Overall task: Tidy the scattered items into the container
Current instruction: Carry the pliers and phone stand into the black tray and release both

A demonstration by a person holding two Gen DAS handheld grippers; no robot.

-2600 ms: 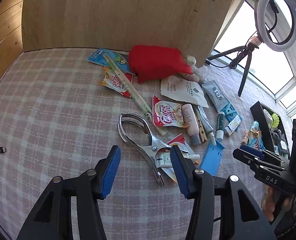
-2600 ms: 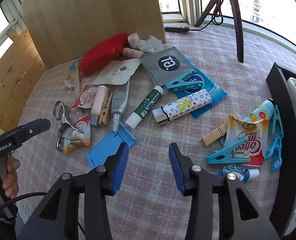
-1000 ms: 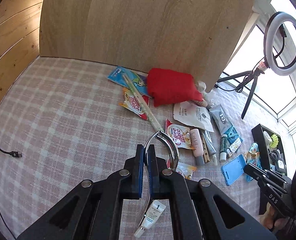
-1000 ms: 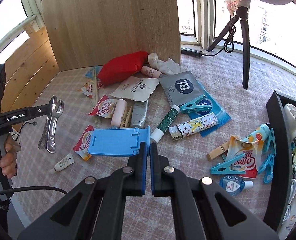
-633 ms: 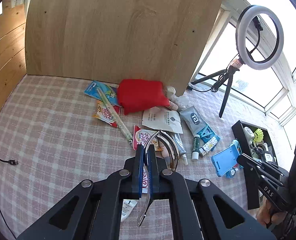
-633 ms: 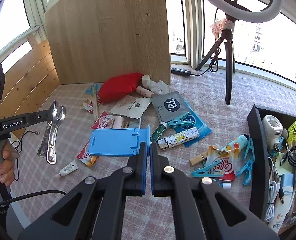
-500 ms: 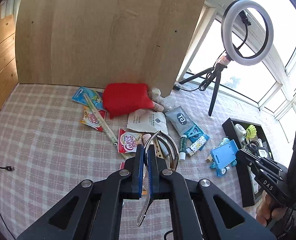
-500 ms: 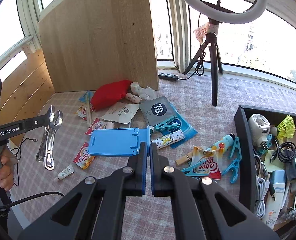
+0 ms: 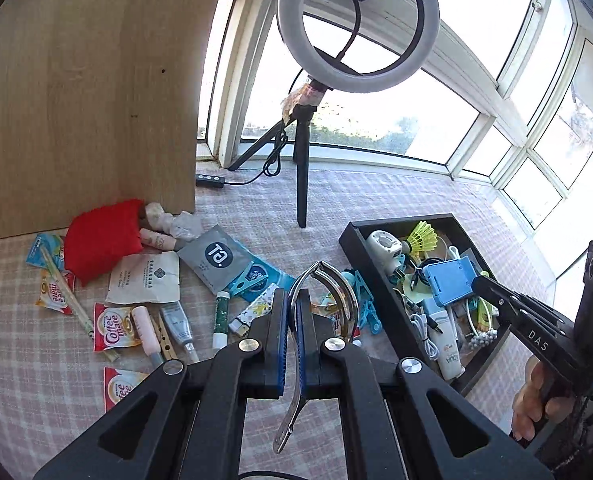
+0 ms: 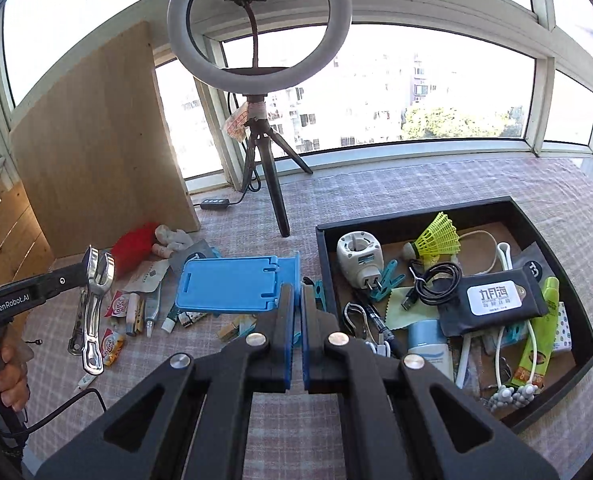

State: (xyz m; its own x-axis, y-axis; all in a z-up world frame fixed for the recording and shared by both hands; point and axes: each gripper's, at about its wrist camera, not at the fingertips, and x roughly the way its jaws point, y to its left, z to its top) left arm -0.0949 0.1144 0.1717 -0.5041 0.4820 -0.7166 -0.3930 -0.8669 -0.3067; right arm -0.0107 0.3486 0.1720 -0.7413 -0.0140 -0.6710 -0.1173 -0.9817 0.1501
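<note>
Checked pink tablecloth (image 10: pixel 376 188) under clutter. Left gripper (image 9: pixel 291 340) clamped on curved shiny metal clamp (image 9: pixel 328 292), loop ahead of jaws. Right gripper (image 10: pixel 296 336) clamped on flat blue plastic phone stand (image 10: pixel 232 284), left of jaws; black tray (image 10: pixel 556 248) right-ahead.

Blue phone stand (image 10: pixel 228 285); black tray (image 10: pixel 552 256); pink-checked cloth (image 10: pixel 376 184).

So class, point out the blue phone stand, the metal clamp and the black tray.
blue phone stand (image 10: pixel 228 285), right wrist view, flat back panel.
metal clamp (image 9: pixel 336 284), left wrist view, curved handle.
black tray (image 10: pixel 416 211), right wrist view, far rim.
</note>
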